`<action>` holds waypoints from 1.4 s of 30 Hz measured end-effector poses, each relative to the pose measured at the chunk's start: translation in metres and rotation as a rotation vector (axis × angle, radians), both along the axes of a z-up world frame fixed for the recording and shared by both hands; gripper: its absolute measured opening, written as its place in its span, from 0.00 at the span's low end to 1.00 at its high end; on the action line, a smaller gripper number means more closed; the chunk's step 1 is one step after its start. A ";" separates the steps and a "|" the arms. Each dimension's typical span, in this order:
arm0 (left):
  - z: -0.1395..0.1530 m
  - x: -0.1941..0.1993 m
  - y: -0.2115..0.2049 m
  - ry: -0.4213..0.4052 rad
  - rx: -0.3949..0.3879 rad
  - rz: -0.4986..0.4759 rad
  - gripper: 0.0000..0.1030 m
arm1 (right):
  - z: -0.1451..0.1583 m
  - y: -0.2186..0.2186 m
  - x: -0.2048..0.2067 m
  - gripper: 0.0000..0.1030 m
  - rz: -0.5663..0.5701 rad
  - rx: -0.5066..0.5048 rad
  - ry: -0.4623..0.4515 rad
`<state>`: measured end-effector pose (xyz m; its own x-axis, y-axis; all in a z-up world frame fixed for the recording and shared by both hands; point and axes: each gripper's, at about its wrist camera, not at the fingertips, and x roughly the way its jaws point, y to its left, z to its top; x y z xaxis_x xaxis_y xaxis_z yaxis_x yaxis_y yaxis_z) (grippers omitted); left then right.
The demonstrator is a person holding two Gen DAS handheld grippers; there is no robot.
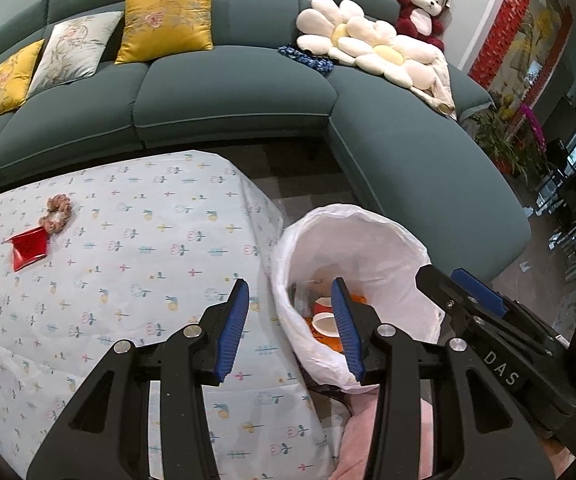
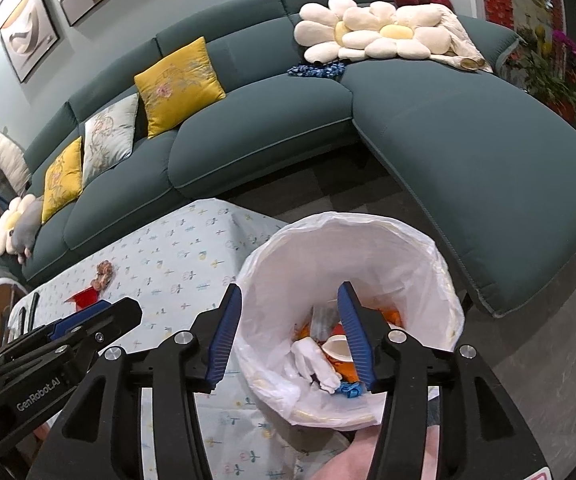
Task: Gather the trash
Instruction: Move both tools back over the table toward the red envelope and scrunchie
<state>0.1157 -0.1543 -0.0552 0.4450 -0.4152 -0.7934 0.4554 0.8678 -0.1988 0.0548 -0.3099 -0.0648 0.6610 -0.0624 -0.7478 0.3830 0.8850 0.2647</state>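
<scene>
A bin lined with a white bag [image 1: 368, 240] [image 2: 368, 248] stands beside the table's right corner. It holds an orange and white cup [image 1: 324, 322] [image 2: 338, 350], crumpled white tissue [image 2: 312, 364] and a blue scrap [image 2: 348, 390]. A red wrapper [image 1: 27, 248] [image 2: 83, 298] lies on the cloth-covered table [image 1: 147, 240] at the far left, touching a brown scrunchie [image 1: 57, 212] [image 2: 103, 274]. My left gripper [image 1: 290, 320] is open and empty, straddling the bin's near rim. My right gripper [image 2: 290, 328] is open and empty above the bin's mouth.
A dark green corner sofa [image 1: 227, 92] [image 2: 468, 152] runs behind the table and bin, with yellow cushions [image 1: 167, 20], flower pillows [image 1: 360, 44] and a red plush toy [image 1: 422, 8]. Each gripper shows in the other's view [image 1: 488, 320] [image 2: 47, 352]. Plants [image 1: 504, 136] stand far right.
</scene>
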 end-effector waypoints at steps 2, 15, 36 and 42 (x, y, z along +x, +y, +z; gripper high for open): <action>0.000 0.002 0.007 0.002 -0.003 0.012 0.40 | 0.001 0.007 0.003 0.48 0.012 -0.005 0.001; -0.003 0.018 0.065 0.011 -0.016 0.111 0.40 | 0.009 0.055 0.026 0.48 0.099 -0.033 0.009; -0.026 0.051 0.184 0.063 -0.031 0.307 0.40 | -0.004 0.156 0.076 0.49 0.267 -0.079 0.070; -0.039 0.068 0.226 0.087 -0.026 0.384 0.44 | -0.015 0.191 0.100 0.49 0.319 -0.082 0.101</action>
